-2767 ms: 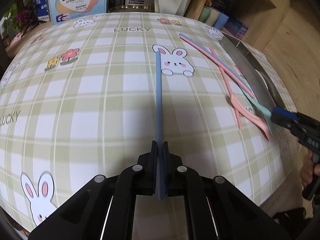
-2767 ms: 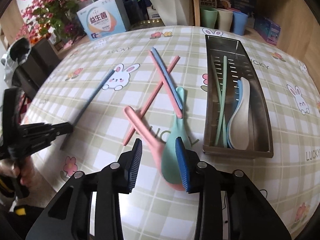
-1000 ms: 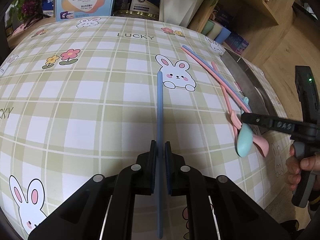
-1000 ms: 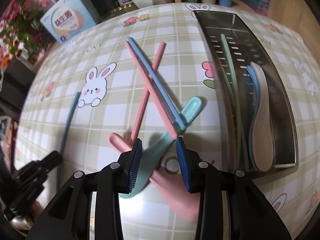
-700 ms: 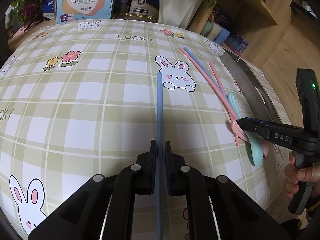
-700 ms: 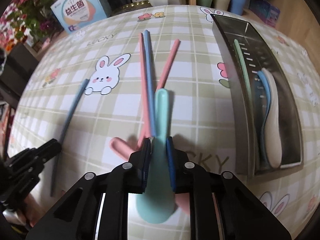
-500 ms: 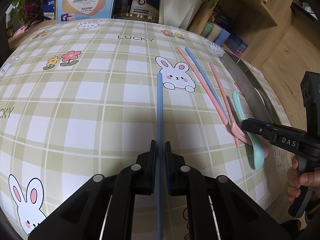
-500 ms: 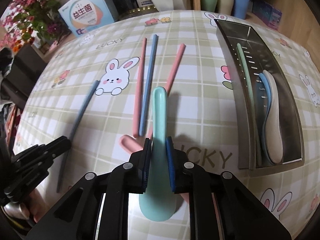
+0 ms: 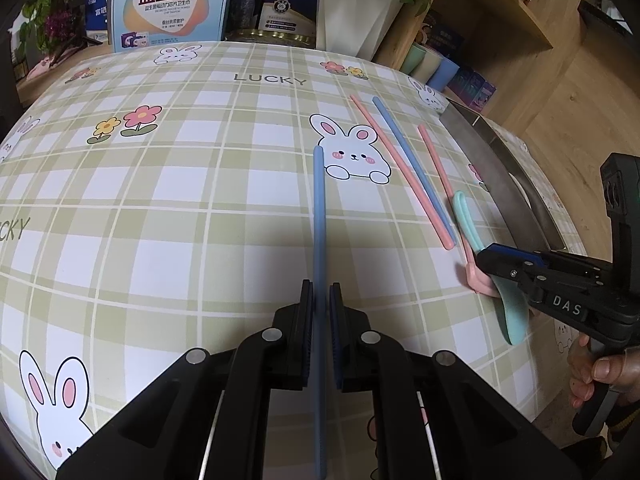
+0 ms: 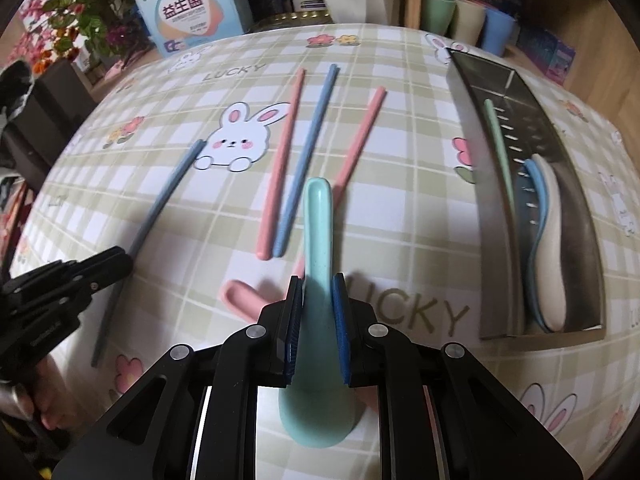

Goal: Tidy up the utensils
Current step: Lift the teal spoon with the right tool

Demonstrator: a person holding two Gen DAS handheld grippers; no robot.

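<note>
My left gripper (image 9: 320,292) is shut on a blue chopstick (image 9: 319,216) that points away over the checked tablecloth; it also shows in the right wrist view (image 10: 160,204). My right gripper (image 10: 318,292) is shut on a teal spoon (image 10: 318,224), held above the table, handle pointing away. The teal spoon also shows in the left wrist view (image 9: 466,216). A pink spoon (image 10: 240,294) lies under it. A pink chopstick (image 10: 280,160), a blue chopstick (image 10: 308,152) and another pink chopstick (image 10: 356,140) lie on the cloth ahead.
A steel tray (image 10: 496,200) at the right holds a green chopstick (image 10: 498,148), a blue spoon (image 10: 534,184) and a cream spoon (image 10: 554,240). Boxes, a white plant pot (image 9: 352,12) and cups (image 10: 464,20) stand past the table's far edge.
My right gripper closed on the teal spoon and lifted it, turning its handle forward. The loose pink and blue chopsticks shifted apart. My left gripper kept hold of the blue chopstick.
</note>
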